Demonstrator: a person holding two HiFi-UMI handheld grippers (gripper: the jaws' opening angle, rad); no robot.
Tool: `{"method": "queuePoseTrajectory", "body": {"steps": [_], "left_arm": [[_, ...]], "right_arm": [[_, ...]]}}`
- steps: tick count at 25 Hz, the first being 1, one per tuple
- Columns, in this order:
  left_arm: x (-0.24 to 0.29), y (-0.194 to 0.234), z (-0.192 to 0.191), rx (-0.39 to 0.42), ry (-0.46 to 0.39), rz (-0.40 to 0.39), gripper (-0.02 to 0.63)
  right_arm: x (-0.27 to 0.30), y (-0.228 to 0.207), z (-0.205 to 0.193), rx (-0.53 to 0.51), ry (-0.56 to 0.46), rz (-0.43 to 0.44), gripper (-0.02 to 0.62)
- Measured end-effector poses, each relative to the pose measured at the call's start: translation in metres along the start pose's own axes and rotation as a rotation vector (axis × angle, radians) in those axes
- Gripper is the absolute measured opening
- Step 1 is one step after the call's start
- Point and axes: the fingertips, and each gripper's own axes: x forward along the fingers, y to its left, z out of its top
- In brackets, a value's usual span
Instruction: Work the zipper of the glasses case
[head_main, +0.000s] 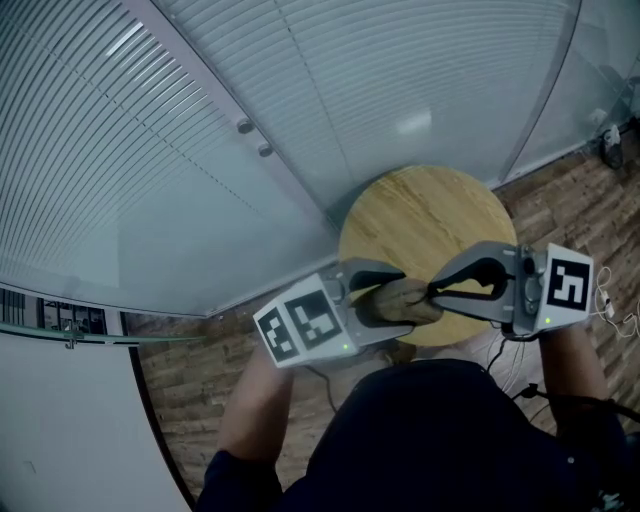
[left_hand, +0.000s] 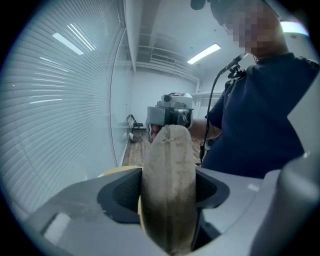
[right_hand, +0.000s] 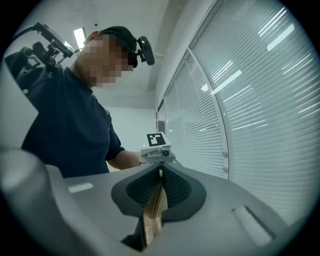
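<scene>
The tan fabric glasses case (head_main: 405, 300) hangs in the air over a round wooden table (head_main: 425, 215), held between both grippers. My left gripper (head_main: 385, 298) is shut on the case's body. In the left gripper view the case (left_hand: 169, 200) fills the gap between the dark pads, with its zipper seam running up to the far end. My right gripper (head_main: 432, 292) meets the case's right end with its jaws shut tip to tip. In the right gripper view a small pale tab is pinched at the right gripper (right_hand: 160, 174), which looks like the zipper pull.
Glass walls with white blinds (head_main: 200, 130) curve round behind the table. Wood-pattern floor (head_main: 570, 200) lies around it, with cables (head_main: 610, 305) at the right. The person's dark shirt (head_main: 440, 440) fills the bottom of the head view.
</scene>
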Motion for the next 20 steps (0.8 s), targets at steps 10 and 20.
{"method": "queuePoseTrajectory", "body": {"steps": [10, 20], "left_arm": [[-0.01, -0.001, 0.04, -0.124, -0.309, -0.143, 0.301], [-0.045, 0.019, 0.071, -0.326, -0.695, -0.246, 0.293]], "right_arm": [[-0.022, -0.02, 0.029, 0.243, -0.346, -0.001, 0.012], [-0.045, -0.024, 0.043, 0.212, -0.49, -0.045, 0.011]]}}
